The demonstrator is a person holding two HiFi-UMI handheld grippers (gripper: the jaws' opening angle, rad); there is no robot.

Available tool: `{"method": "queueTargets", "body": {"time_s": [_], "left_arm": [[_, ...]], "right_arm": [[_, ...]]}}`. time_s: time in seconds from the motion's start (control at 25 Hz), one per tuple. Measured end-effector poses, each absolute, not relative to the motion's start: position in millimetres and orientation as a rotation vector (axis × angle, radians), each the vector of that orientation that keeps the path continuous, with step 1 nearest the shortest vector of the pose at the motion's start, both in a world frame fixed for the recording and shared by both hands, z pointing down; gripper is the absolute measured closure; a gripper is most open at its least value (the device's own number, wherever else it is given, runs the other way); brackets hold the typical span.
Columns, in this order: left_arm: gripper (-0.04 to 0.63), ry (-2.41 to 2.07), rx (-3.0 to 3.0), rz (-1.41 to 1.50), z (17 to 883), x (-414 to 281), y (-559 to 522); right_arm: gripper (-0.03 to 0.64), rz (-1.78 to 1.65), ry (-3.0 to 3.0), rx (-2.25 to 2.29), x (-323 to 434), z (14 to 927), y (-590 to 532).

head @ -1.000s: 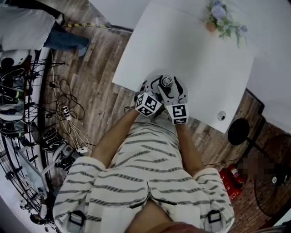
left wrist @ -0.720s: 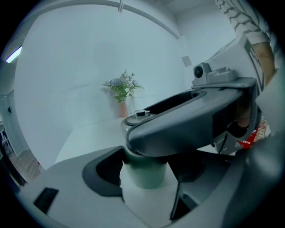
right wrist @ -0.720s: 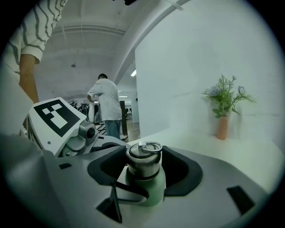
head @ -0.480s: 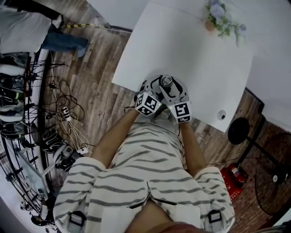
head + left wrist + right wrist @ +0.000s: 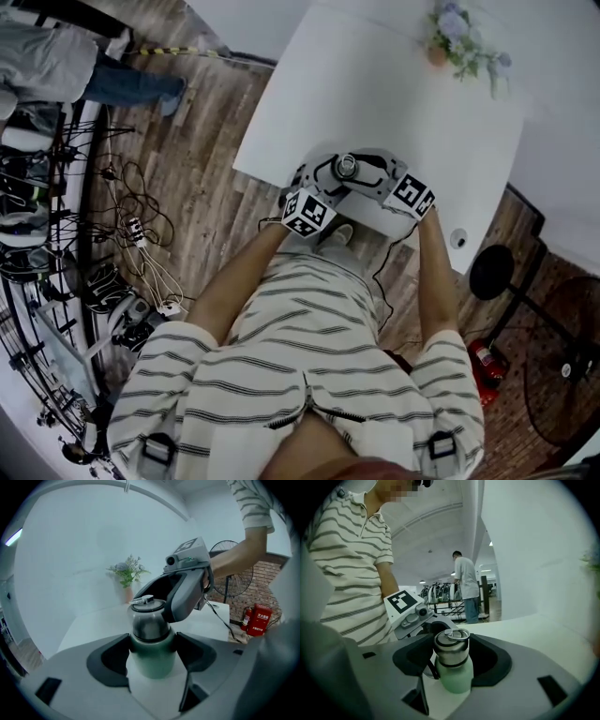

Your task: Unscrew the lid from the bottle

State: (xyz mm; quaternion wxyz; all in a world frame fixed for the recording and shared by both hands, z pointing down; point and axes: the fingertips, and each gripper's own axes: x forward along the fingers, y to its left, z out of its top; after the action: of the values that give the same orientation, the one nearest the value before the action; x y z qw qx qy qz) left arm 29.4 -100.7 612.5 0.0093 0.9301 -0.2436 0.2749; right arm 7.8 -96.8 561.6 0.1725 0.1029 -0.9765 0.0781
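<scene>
Shirt (image 5: 300,356): striped, short sleeves, bare forearms reaching to both grippers.
Marker cubes: black-and-white square patterns, no letters; one (image 5: 307,213) on the left gripper, one (image 5: 411,194) on the right.
Left gripper (image 5: 152,644): fingers pinching the green body of the bottle from both sides.
Bottle (image 5: 152,663): upright on the tabletop at its near edge, between the two grippers; pale green body, metal top; no readable brand on the sides shown.
Right gripper (image 5: 452,653): coming in from the person's right; fingers just been closing, now pressed on the lid from both sides.
Lid (image 5: 149,623): steel, dark rim, folded loop handle on top; on the bottle.
Tabletop (image 5: 375,103): white, bare around the bottle.
Flowers (image 5: 459,37): small pot at the far edge, well apart from the bottle.
Floor (image 5: 197,159): wood planks, tangled cables (image 5: 141,225) at the person's left.
Extinguisher (image 5: 258,620): red, light label, print too small to read; beside a brick wall.
Fan (image 5: 234,573): standing, behind the right forearm.
Second person (image 5: 465,588): far off, back turned, by racks.
</scene>
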Motion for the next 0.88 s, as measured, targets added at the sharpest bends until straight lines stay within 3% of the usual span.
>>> {"method": "queueTargets", "body": {"time_s": [0.36, 0.56, 0.88], "left_arm": [[0.282, -0.758, 2.903, 0.861, 610.8, 28.8, -100.2], [0.282, -0.757, 2.902, 0.861, 611.7, 28.8, -101.0], [0.282, -0.765, 2.902, 0.857, 612.7, 27.2, -101.4]], "right_arm": [[0.360, 0.265, -2.732, 0.229, 5.8, 559.5, -98.2], [0.283, 0.250, -2.729, 0.556, 9.0, 552.8, -103.7], [0.281, 0.266, -2.593, 1.176, 4.4, 542.1, -100.3]]}}
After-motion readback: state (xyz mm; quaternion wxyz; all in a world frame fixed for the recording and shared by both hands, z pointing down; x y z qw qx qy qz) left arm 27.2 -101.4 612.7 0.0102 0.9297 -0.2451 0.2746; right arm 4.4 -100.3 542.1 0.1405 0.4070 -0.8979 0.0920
